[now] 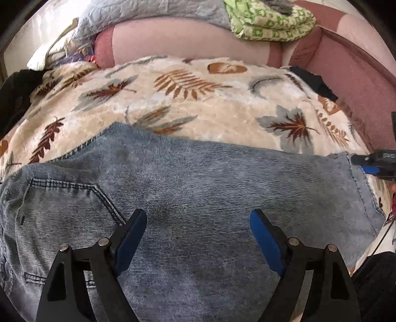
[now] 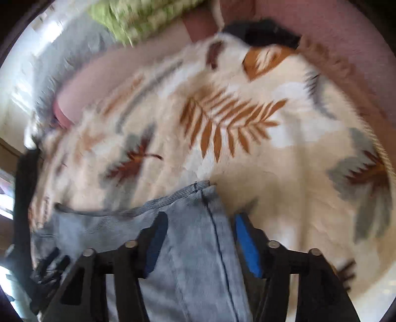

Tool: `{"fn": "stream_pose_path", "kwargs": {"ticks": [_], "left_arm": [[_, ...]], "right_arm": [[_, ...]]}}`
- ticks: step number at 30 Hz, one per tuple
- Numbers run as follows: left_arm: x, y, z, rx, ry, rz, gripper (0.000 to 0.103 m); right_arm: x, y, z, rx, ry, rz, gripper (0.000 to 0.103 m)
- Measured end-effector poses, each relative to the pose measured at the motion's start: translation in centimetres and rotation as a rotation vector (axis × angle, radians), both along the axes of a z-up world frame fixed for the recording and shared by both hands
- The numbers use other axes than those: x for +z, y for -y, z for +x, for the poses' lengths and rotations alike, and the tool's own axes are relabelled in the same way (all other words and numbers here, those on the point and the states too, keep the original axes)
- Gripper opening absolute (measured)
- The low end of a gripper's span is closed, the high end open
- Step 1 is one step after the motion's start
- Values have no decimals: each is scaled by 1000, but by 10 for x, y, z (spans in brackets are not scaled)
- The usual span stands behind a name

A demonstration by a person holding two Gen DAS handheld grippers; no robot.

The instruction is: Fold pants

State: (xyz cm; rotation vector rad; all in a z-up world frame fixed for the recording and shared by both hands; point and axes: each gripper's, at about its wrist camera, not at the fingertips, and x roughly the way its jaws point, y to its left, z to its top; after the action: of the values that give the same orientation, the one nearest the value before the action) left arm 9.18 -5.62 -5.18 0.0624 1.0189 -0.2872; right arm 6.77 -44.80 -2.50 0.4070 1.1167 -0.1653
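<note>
Light blue denim pants [image 1: 188,188] lie spread on a leaf-patterned blanket [image 1: 188,104], with a back pocket [image 1: 74,198] at the left. My left gripper [image 1: 198,215] hangs just above the middle of the denim, its jaws wide open and nothing between them. At the right edge of the left wrist view my right gripper [image 1: 371,162] sits at the hem end of the leg. In the blurred right wrist view my right gripper [image 2: 201,218] is shut on the bunched pants leg [image 2: 195,247], whose seam and hem stick out past the fingertips.
Pink cushions [image 1: 188,42] rise behind the blanket. On them lie a green patterned cloth [image 1: 269,22] and a grey quilt [image 1: 138,14]. Dark clothing [image 1: 14,99] lies at the left edge and a black item [image 2: 264,34] at the blanket's far right corner.
</note>
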Motion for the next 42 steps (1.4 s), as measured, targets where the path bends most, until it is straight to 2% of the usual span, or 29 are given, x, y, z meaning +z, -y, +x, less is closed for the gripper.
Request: {"fn": "stream_pose_path", "kwargs": {"ticks": [2,5,7,8,10,11,13,16,17,19,20,22,24,25,26,29,31,33,37,40,42], "left_arm": [[-6,4,2,-9,-1,48,86],[-7,6,0,-14,17,66,86],[-9,7,1,-8,20,68,89],[-9,8,1,-9,19,78,89],[-8,8,2,-5,14,76,89],[-7,6,3,0,7,68,89],[-6,6,3,2,-2,64,89],[3,3,-1,12,-2,-6,89],[8,3,-2,15,-2,-39,89],[16,9,-5,4,8,-82,89],[18,15,-6,-7,11,-91,89],[17,27,-7,-25,1,-77,89],[7,45,-5,-31,-19,24,89],[3,50,-3,-26,-30,70,89],[0,55,-1,-12,-42,97,89],[13,53,-5,0,-12,18,89],[18,57,-5,-7,3,6,89],[14,64,-1,-19,-18,21,89],[-2,69,6,-12,-75,28,89],[-2,70,5,-16,-69,39,89],[1,66,5,-3,-82,18,89]], "right_arm": [[12,-5,-4,17,49,-62,16],[24,-7,-8,-5,117,-114,14],[0,-4,0,-6,35,-135,15],[-4,-3,-1,-6,38,-134,16],[5,1,-9,-32,76,-123,28],[12,4,-16,-50,89,-115,44],[30,2,-29,-67,122,-130,47],[58,-14,-55,-35,188,-50,47],[59,-21,-61,-21,201,8,47],[41,-27,-69,-11,160,163,47],[29,-28,-71,-18,122,192,47],[-12,-22,-69,-56,-5,212,45],[-7,-14,-76,-100,50,275,44],[2,-12,-80,-109,78,298,45],[17,-9,-90,-129,142,319,47],[32,-3,-130,-217,227,389,56],[20,-4,-149,-253,202,431,57],[-8,-3,-161,-309,157,506,57],[-43,4,-162,-394,159,596,57],[-46,10,-159,-435,223,614,57],[-46,13,-160,-468,253,617,56]]}}
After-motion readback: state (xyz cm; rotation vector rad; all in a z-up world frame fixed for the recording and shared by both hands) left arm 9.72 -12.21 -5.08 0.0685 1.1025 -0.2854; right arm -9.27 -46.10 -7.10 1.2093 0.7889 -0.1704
